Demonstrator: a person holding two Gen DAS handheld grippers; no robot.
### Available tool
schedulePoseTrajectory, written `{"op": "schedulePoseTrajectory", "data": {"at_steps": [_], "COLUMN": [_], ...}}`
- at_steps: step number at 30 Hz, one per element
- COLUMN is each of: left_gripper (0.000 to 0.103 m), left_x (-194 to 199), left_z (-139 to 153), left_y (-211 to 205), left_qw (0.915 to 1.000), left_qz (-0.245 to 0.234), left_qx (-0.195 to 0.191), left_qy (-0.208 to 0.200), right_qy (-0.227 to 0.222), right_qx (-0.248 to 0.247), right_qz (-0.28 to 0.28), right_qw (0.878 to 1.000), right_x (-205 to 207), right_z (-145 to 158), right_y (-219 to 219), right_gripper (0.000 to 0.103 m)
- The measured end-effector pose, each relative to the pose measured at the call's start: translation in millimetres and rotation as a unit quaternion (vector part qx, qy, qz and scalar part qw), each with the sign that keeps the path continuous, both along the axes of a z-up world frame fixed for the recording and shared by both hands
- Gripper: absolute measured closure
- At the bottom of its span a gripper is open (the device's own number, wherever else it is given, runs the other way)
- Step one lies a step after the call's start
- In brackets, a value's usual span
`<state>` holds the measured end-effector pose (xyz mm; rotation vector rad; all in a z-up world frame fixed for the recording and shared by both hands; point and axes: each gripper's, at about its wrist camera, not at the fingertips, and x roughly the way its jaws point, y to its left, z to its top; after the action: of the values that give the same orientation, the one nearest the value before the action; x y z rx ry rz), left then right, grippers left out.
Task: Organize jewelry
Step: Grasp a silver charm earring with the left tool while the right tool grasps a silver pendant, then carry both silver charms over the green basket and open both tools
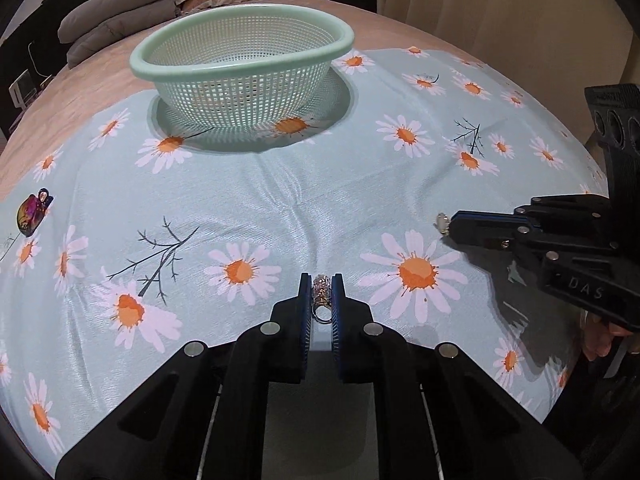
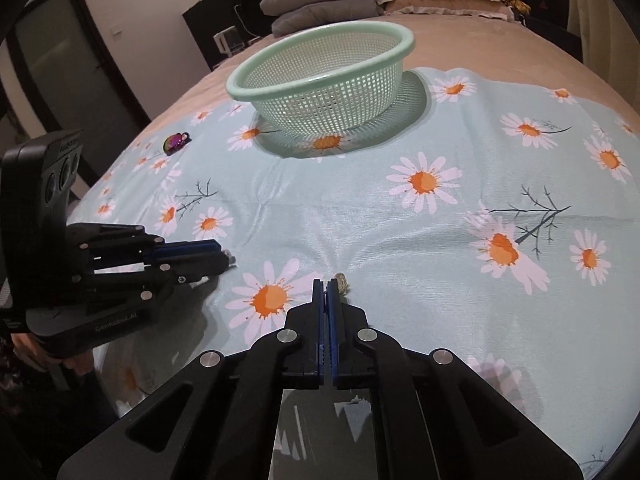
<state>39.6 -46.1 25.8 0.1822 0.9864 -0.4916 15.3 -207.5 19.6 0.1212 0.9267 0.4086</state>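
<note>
My left gripper [image 1: 322,280] pinching a jewelled ring [image 1: 321,296], long axis along the fingers, my right gripper [image 2: 326,282] clamped on a small ring [image 2: 342,280], basket [image 1: 240,46] ahead.

My left tool [image 1: 322,300] and my right tool [image 2: 329,292] are both black with blue pads, and the ring [image 1: 321,300] low in the middle of the left view glints silver with amber flecks. The cloth [image 1: 280,200] is pale blue, printed with white, orange-centred daisies and thin dark twigs. At upper centre the mesh basket [image 1: 240,76] is mint green, the bedspread [image 2: 460,44] behind it dusty pink, and the small ornament [image 1: 32,214] at mid-left shimmers purple and gold.
</note>
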Motion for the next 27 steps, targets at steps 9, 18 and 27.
{"op": "schedulePoseTrajectory", "data": {"at_steps": [9,18,27], "left_gripper": [0.093,0.093,0.093], "left_x": [-10,-14,17], "left_z": [50,99,133], "left_y": [36,39,31], "left_qw": [0.9977,0.9939,0.993], "left_qz": [0.039,0.037,0.017], "left_qx": [-0.03,-0.033,-0.006], "left_qy": [-0.046,-0.098,-0.117], "right_qy": [-0.023,-0.069,-0.104], "right_qx": [0.005,0.02,0.032], "right_qz": [0.002,0.021,0.039], "right_qw": [1.0,0.997,0.993], "right_x": [-17,-17,9], "right_z": [34,84,131], "right_y": [-14,-21,-27], "right_gripper": [0.101,0.101,0.101]}}
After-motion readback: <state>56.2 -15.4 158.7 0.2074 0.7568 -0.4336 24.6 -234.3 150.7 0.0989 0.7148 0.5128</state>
